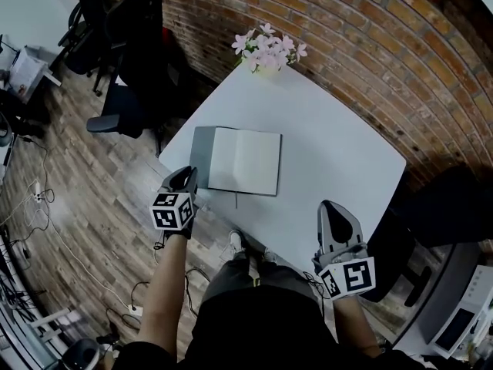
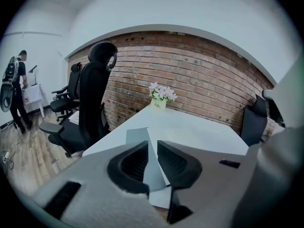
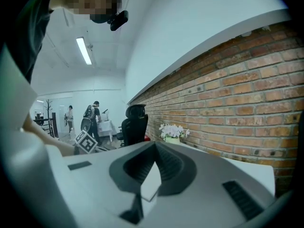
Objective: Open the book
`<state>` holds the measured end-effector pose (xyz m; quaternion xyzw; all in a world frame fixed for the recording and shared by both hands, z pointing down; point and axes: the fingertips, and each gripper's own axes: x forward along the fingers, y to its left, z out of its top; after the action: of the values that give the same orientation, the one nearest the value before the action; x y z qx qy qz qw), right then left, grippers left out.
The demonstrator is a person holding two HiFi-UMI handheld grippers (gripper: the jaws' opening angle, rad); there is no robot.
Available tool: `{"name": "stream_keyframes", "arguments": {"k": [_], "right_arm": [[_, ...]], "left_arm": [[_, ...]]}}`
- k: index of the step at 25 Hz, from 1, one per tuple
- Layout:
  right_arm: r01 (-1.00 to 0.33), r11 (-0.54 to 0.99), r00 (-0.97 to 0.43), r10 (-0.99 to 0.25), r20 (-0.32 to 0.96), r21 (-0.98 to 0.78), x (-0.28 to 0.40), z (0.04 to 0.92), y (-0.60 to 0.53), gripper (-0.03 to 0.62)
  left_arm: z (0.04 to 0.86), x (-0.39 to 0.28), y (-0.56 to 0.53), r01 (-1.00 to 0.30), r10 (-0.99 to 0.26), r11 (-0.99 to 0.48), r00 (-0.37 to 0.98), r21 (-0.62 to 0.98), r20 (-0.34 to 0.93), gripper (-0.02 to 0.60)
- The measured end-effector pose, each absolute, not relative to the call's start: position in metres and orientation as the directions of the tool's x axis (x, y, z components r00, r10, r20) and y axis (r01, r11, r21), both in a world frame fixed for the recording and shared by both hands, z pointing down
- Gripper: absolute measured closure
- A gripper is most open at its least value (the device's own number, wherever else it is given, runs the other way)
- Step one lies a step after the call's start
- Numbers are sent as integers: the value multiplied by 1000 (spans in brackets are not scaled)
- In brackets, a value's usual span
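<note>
The book [image 1: 245,160] already lies open on the white table [image 1: 339,137], toward its near left corner, with the grey cover folded flat to the left and a blank white page facing up on the right. Your left gripper [image 1: 186,176] sits at the near left edge of the table, its tips just beside the near left corner of the grey cover; from the head view you cannot tell whether they touch it. In the left gripper view its jaws are released, standing a narrow gap apart with nothing pinched between the pads; the cover and page show through the gap, farther off. Your right gripper [image 1: 332,209] is over the near right edge of the table, well apart from the book. Its jaws are clenched, tips meeting, and it carries nothing. A pot of pale pink flowers [image 1: 267,50] stands at the far edge of the table against the brick wall [image 1: 370,45]. Black office chairs [image 1: 123,37] stand on the wooden floor off to the far left
</note>
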<state>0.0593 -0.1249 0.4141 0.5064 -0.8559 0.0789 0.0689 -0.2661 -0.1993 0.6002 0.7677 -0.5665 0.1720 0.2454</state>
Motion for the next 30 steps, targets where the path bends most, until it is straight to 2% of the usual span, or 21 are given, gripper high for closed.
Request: {"name": "stream_keyframes", "arguments": {"k": [7, 15, 23, 30], "right_arm": [[-871, 488, -490, -854, 176, -60, 56, 405, -115, 583], [-861, 507, -509, -851, 134, -50, 50, 389, -118, 583], [-861, 508, -509, -856, 85, -38, 48, 367, -122, 583], [-886, 462, -463, -885, 48, -37, 65, 350, -124, 583]], "left_arm": [[563, -241, -188, -942, -819, -277, 334, 188, 466, 554], [468, -221, -178, -932, -898, -330, 359, 150, 254, 557], [378, -220, -156, -923, -924, -376, 380, 81, 41, 557], [307, -227, -120, -934, -926, -355, 358, -49, -120, 557]]}}
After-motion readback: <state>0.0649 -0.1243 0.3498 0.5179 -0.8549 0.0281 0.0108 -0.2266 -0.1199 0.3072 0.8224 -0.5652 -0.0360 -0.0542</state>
